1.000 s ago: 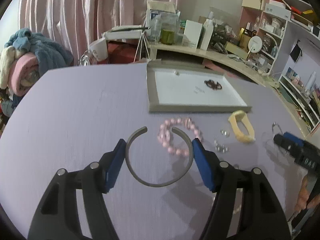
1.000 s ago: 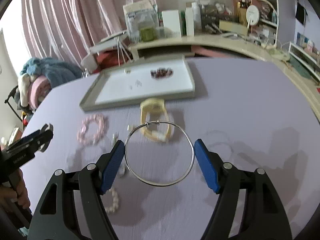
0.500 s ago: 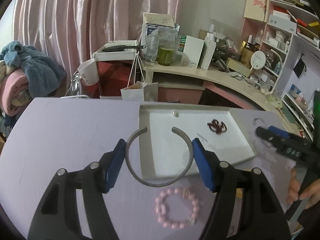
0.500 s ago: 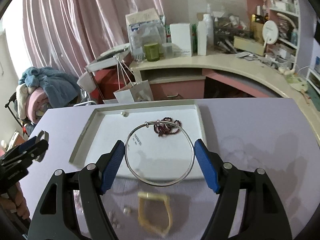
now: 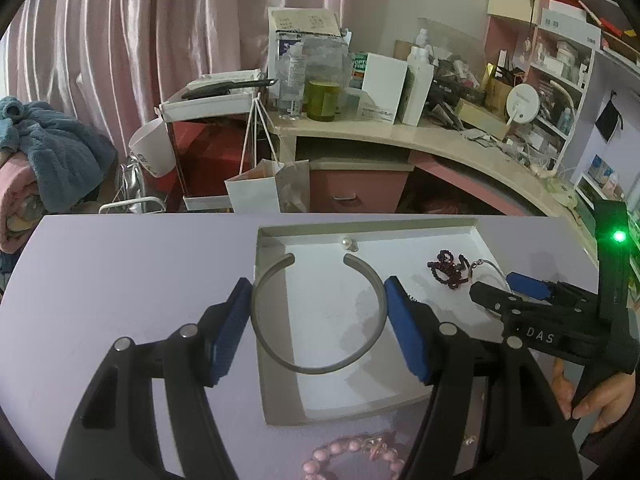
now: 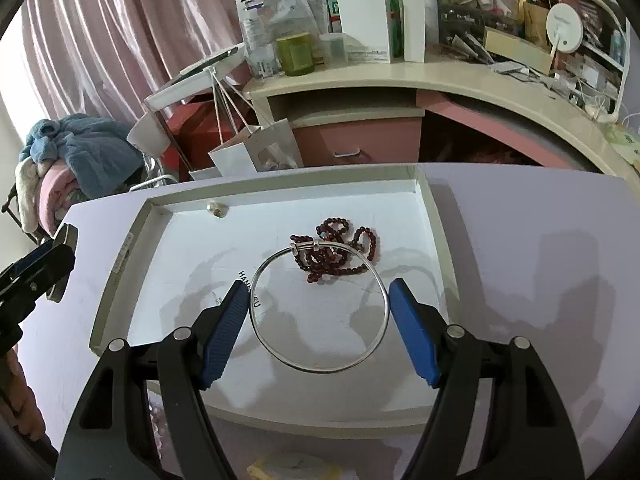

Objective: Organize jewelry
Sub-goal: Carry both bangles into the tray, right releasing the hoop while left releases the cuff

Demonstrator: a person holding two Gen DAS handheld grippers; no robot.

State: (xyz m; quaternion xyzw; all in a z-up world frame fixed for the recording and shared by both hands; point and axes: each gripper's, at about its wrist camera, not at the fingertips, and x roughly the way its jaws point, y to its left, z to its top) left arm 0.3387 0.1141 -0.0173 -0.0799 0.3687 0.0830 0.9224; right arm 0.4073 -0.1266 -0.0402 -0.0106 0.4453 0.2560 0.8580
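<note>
L gripper (image 5: 318, 316) pinches the grey cuff (image 5: 318, 316) across its width, open ends pointing away. R gripper (image 6: 320, 312) pinches the thin silver bangle (image 6: 320, 312) the same way.

Change vs 1 s ago: both were over bare table w/ loose pieces under them; now both hang over the tray (image 6: 120, 264). So carry looks done, drop-off next imo.

Beyond R fingers: dark red beads (image 6: 336, 250) just past the bangle's far edge, pearl stud (image 6: 214, 209) near the far wall. Same pearl sits just past the cuff's gap in L view.

Hard to tell: height above tray floor, only shadows to go on. Pink bracelet (image 5: 352, 456) cut off under L fingers, yellow piece (image 6: 292, 470) cut off under R. Tray print partly covered.
</note>
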